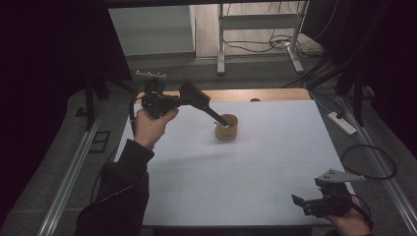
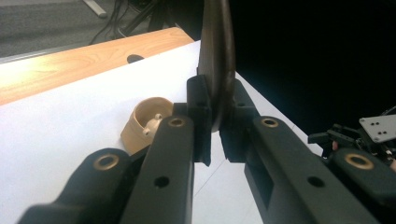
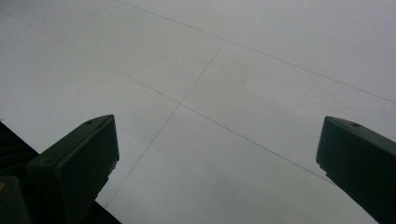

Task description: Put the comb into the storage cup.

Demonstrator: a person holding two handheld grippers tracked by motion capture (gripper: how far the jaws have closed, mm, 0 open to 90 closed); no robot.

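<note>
White surface (image 1: 255,162) fills mid-frame; my left gripper (image 1: 183,101) fingers clamp a dark brush (image 1: 201,102) over the tan cup (image 1: 227,127); right gripper (image 1: 301,204) fingers gape wide, lower right.

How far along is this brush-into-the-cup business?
Nearly there. The left tool is already clamped on the dark brush, and its handle tip sits at the mouth of the tan cup. Letting go looks like what's left. The right tool waits open near the table's near edge.
</note>
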